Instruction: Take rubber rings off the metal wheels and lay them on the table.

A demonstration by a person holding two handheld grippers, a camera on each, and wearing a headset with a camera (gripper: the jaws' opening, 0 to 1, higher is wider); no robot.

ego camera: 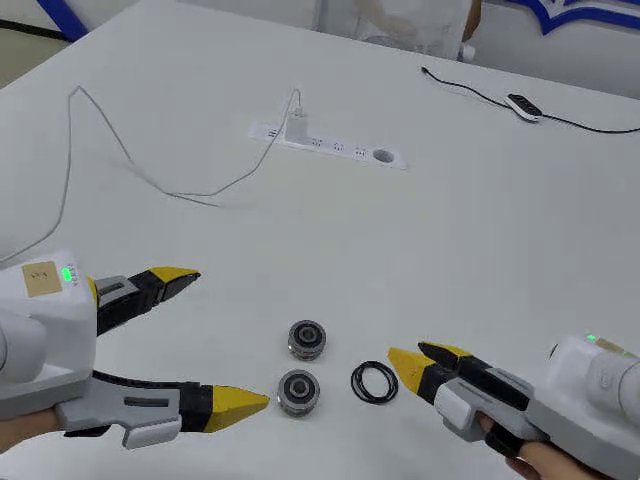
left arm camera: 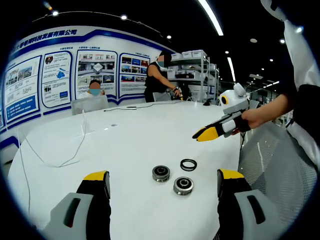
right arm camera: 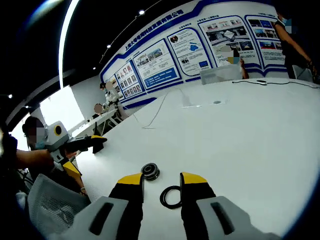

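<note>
- Left claw (ego camera: pixel 233 336): jaws wide apart and empty, beside the two metal wheels (ego camera: pixel 307 339), probably set to steady one.
- Rubber rings (ego camera: pixel 374 382): flat on the bench (ego camera: pixel 450 230), just right of the wheels.
- Right claw (ego camera: pixel 407 352): jaws narrowly apart and empty, tips just beside the rings.

Two metal wheels (ego camera: pixel 307 339) lie flat, black rubber rings (ego camera: pixel 374 382) just beside them.

Rubber rings (ego camera: pixel 353 382): perhaps two, unclear.
</note>
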